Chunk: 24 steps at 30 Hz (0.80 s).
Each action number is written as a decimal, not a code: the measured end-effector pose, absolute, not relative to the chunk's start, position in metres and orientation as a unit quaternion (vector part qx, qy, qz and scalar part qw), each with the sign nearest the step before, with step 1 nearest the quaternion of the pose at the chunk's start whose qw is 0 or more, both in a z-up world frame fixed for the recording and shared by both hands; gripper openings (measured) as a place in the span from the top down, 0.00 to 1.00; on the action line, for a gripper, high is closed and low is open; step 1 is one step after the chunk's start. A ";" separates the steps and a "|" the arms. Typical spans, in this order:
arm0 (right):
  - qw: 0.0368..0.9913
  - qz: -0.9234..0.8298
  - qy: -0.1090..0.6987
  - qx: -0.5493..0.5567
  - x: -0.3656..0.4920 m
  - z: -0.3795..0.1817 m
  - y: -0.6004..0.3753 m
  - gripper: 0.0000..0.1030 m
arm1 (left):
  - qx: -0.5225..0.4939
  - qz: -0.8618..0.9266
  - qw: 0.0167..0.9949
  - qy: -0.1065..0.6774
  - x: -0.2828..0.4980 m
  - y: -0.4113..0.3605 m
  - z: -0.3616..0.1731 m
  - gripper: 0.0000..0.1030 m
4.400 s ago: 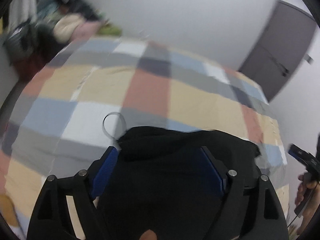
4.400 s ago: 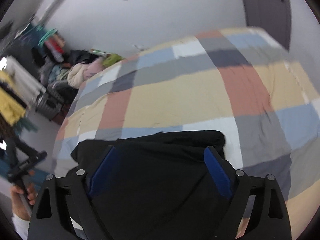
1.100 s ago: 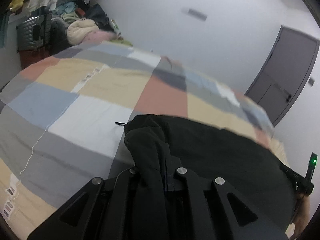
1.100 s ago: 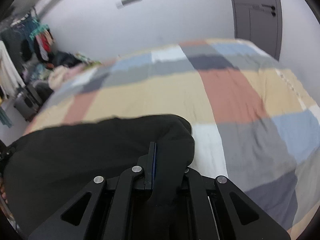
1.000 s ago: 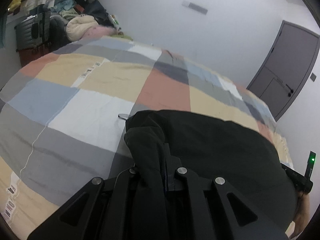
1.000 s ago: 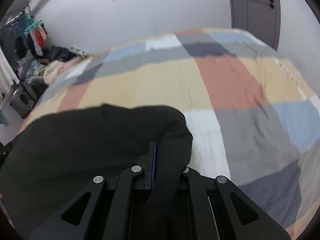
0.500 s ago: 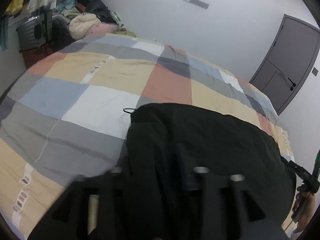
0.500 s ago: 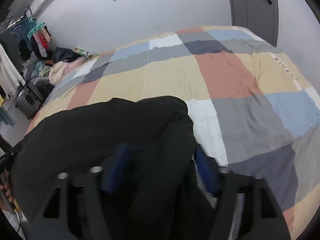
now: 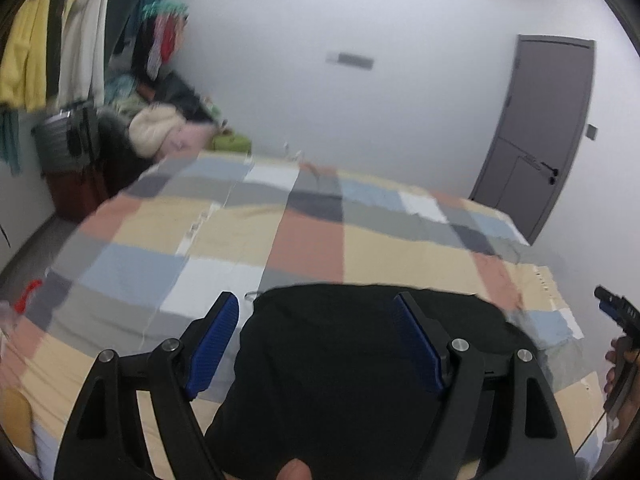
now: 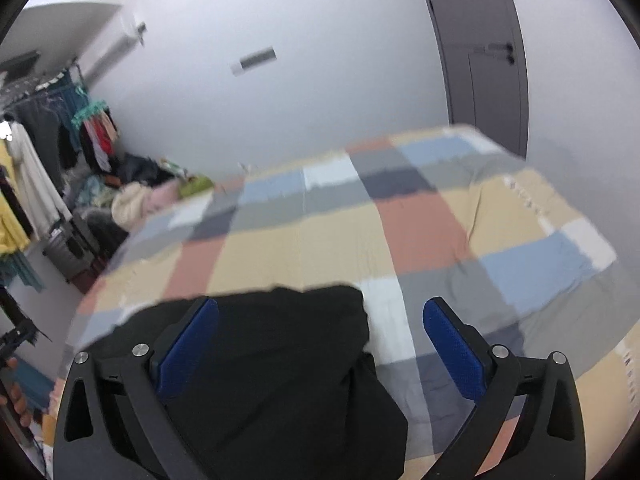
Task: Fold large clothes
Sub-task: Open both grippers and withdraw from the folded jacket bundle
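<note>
Both claws stand with their blue pads spread apart, gripping nothing. Below the left claw [image 9: 316, 316] and the right claw [image 10: 320, 318] lies the black garment [image 9: 360, 360], bunched at the near edge of the bed. It rests on a patchwork bedspread [image 9: 304, 236] of tan, rust, blue, grey and white squares. Beyond the bed rises a plain white wall [image 9: 360, 120] with a grey door [image 9: 540, 140] at the right. Hanging clothes [image 9: 48, 40] and a heap of laundry [image 9: 160, 132] crowd the left corner. Small printed labels on the bedspread are too blurred to read.
</note>
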State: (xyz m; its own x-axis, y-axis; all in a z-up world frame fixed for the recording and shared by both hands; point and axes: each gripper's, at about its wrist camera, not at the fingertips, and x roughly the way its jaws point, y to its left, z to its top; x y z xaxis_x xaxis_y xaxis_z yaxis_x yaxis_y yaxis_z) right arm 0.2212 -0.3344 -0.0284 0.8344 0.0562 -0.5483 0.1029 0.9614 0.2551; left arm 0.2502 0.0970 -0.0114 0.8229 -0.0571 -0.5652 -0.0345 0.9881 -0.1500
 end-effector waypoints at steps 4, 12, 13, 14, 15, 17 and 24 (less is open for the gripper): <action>0.962 -0.004 0.246 0.116 0.190 0.024 -0.320 0.00 | -0.050 -0.023 0.960 0.273 0.216 0.069 0.033 0.22; 0.981 0.037 0.176 0.079 0.128 0.098 -0.281 0.00 | -0.012 -0.038 0.974 0.221 0.146 0.020 0.095 0.22; 0.983 0.038 0.166 0.073 0.118 0.106 -0.274 0.00 | -0.010 -0.041 0.976 0.215 0.136 0.015 0.101 0.22; 0.985 0.041 0.155 0.069 0.109 0.111 -0.270 0.00 | -0.010 -0.044 0.977 0.210 0.128 0.011 0.105 0.21; 0.986 0.045 0.145 0.065 0.100 0.116 -0.265 0.00 | -0.009 -0.046 0.978 0.203 0.118 0.007 0.109 0.21; 0.988 0.057 0.127 0.060 0.084 0.123 -0.255 0.00 | -0.005 -0.052 0.980 0.190 0.102 -0.002 0.112 0.20; 0.989 0.101 0.103 0.043 0.044 0.110 -0.219 0.00 | 0.004 -0.059 0.981 0.186 0.060 -0.026 0.102 0.19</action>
